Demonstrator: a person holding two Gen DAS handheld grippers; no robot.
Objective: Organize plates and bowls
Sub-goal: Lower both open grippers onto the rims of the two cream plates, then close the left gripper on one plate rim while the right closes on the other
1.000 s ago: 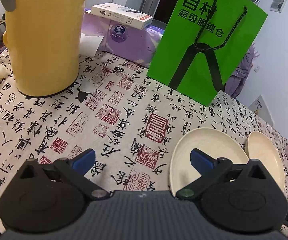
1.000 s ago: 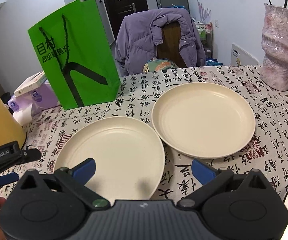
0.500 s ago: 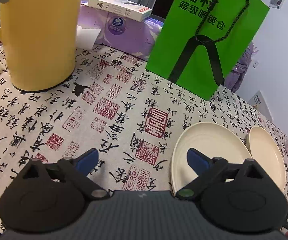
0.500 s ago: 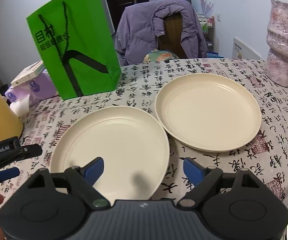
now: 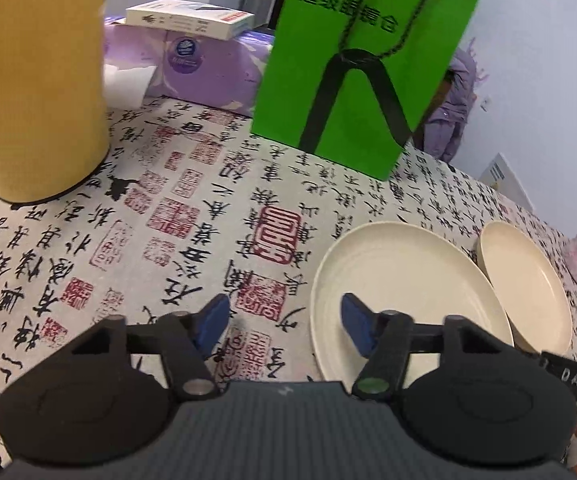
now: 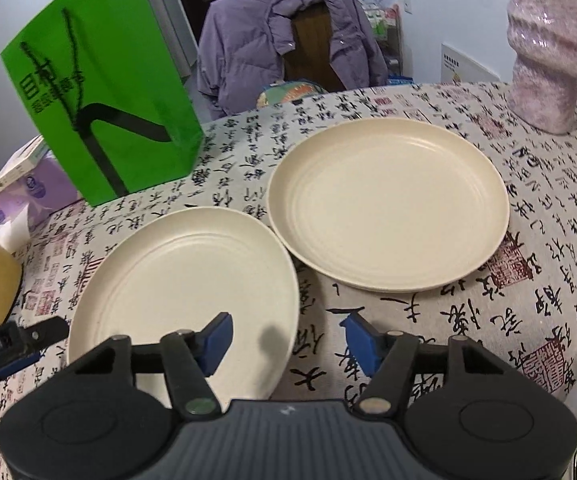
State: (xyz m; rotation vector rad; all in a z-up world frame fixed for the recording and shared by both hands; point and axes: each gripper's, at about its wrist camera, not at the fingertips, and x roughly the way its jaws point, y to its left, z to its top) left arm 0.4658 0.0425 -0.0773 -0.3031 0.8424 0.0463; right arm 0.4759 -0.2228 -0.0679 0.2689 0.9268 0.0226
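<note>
While both my hand-held grippers, left point(image 5: 284, 326) and right point(image 6: 286, 338), narrow with nothing gripped, two round cream plates, near point(image 6: 184, 276) and 1 o'clock point(image 6: 388, 204), lie unstacked; stacking remains.

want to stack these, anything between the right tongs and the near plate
Nothing visible. The right tongs straddle the near plate's right rim, jaws just closing but not pressing it. The far plate sits just beyond, bare.

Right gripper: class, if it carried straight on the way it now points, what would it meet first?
Most likely the right-hand rim of the nearer cream plate, which lies between the right gripper's closing jaws; depth is uncertain.
</note>
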